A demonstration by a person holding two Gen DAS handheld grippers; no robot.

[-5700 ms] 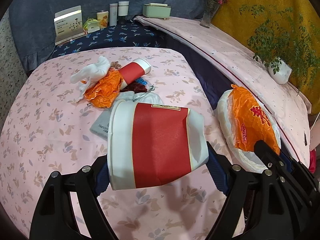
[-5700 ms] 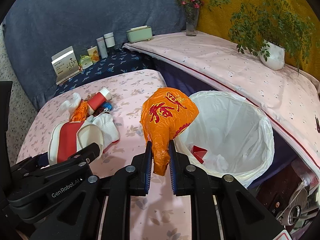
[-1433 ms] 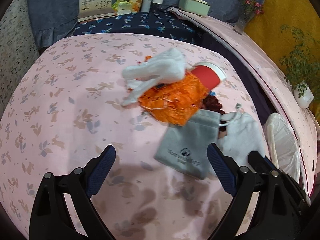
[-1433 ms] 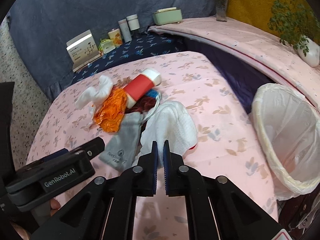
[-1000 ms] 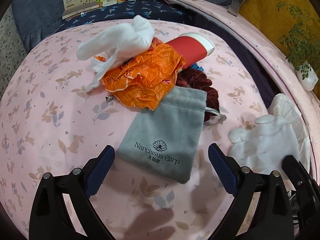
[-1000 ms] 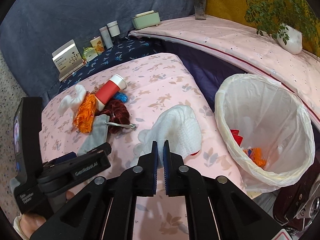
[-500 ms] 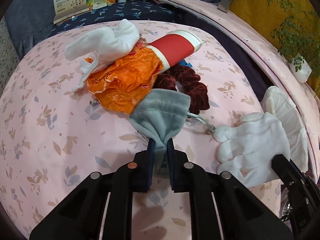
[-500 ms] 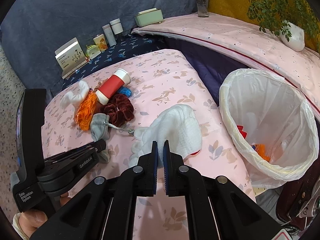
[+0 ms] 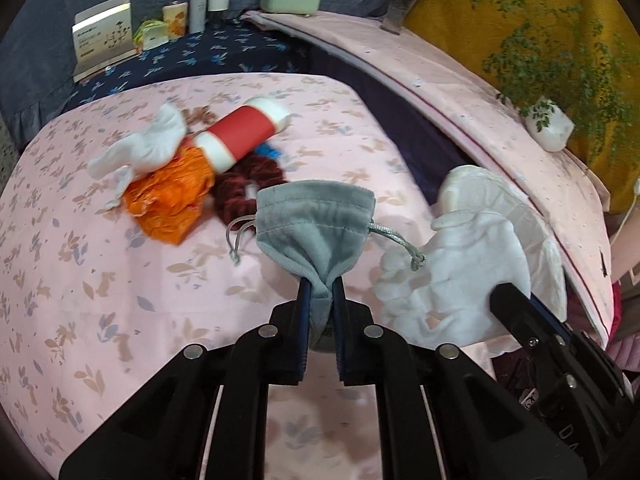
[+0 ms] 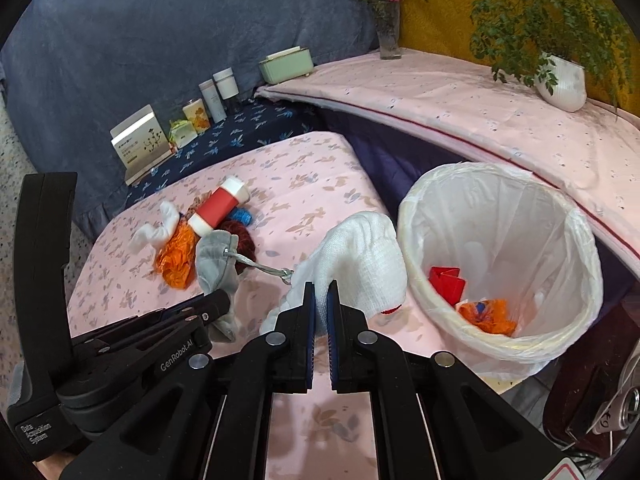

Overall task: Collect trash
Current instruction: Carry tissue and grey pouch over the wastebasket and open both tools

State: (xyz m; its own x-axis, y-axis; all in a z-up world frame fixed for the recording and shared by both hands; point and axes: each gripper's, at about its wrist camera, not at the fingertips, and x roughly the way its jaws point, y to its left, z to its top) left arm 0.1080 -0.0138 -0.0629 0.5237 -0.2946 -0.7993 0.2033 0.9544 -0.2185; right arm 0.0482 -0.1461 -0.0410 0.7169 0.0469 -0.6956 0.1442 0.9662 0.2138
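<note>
Trash pile [image 9: 192, 168]: on pink bench, w/ red cup, orange wrapper.
L gripper [image 9: 320, 304]: jaws pinched on grey pouch [image 9: 316, 220], probably lifted.
R gripper [image 10: 321, 300]: jaws clamp white glove [image 10: 360, 256] beside bin [image 10: 568, 220].

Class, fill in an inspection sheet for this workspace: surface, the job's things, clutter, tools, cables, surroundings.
Surface: pink floral tablecloth.
Job's things: grey drawstring pouch and white knitted glove, both lifted; white-lined waste bin already holds red and orange scraps.
Clutter: red-and-white paper cup, crumpled orange wrapper, dark red scrunchie, second white glove in one pile.
Tools: left tool shut on pouch; right tool shut on glove.
Cables: nothing seen.
Surroundings: potted green plant, flower vase, bottles.
</note>
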